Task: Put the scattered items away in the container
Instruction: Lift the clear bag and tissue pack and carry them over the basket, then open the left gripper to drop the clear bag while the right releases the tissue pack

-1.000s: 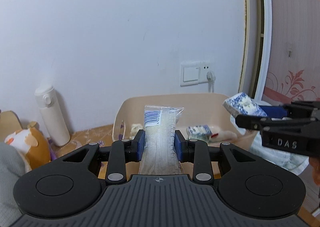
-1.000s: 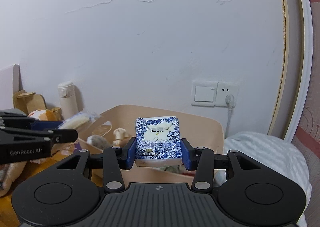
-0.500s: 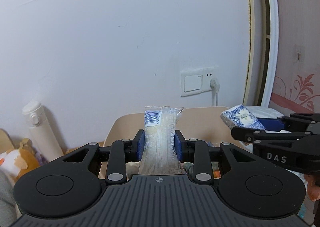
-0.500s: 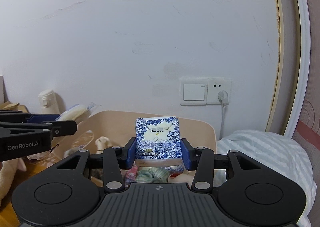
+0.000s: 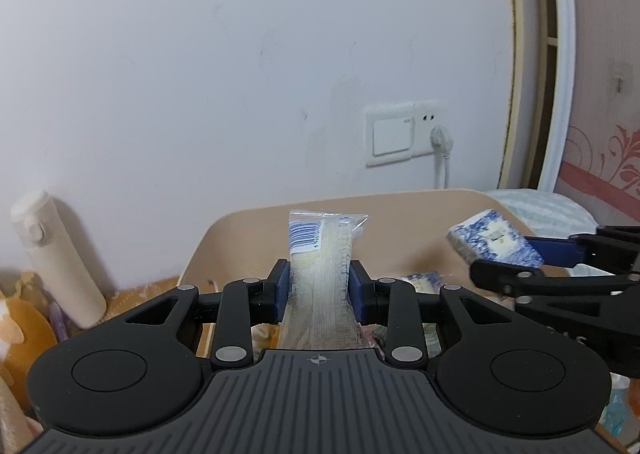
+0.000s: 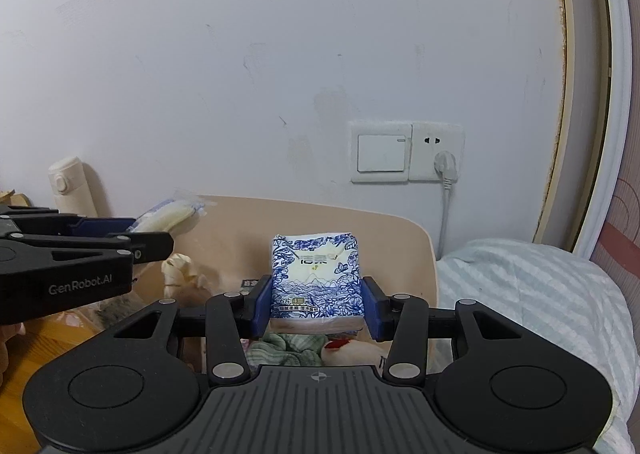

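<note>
My left gripper (image 5: 319,292) is shut on a clear plastic packet (image 5: 320,254) with a barcode label, held over the beige container (image 5: 400,213). My right gripper (image 6: 318,308) is shut on a blue-and-white tissue pack (image 6: 316,278), also above the container (image 6: 400,238). In the left wrist view the tissue pack (image 5: 494,238) and right gripper show at the right. In the right wrist view the packet (image 6: 170,215) and left gripper show at the left. Several small items lie inside the container, partly hidden.
A cream thermos bottle (image 5: 56,254) stands against the wall left of the container. A wall switch and socket with a plug (image 6: 406,153) are behind it. A striped pillow (image 6: 532,294) lies to the right. An orange plush toy (image 5: 20,330) sits at far left.
Both grippers have moved forward and closer to the container with their items still held. The wall and socket look nearer, and the container fills more of the lower view.
</note>
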A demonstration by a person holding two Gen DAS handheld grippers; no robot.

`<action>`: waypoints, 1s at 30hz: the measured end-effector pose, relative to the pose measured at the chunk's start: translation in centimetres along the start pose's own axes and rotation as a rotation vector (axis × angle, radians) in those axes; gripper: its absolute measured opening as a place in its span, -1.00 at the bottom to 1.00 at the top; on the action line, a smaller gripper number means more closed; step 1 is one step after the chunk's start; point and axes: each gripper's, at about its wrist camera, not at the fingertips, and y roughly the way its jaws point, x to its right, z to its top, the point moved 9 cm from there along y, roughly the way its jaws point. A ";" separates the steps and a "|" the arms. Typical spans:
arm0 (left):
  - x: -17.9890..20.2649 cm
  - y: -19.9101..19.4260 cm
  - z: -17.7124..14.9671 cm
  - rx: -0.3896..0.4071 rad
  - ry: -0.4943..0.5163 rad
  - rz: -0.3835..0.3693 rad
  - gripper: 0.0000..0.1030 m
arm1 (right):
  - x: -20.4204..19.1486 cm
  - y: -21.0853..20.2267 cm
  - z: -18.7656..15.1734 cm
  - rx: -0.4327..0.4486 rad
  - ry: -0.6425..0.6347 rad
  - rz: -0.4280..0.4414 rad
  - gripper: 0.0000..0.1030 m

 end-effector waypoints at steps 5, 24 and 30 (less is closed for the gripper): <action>-0.6 1.4 -0.3 -0.025 -0.002 0.023 -0.39 | 0.0 0.5 -0.2 -0.017 -0.006 -0.008 -0.17; -0.1 2.5 -2.1 -0.089 0.005 0.019 0.48 | 0.0 2.0 -1.5 -0.063 -0.029 -0.034 0.02; -0.4 2.3 -1.9 -0.087 -0.014 0.029 0.62 | 0.5 0.6 -0.7 -0.010 0.012 -0.021 0.79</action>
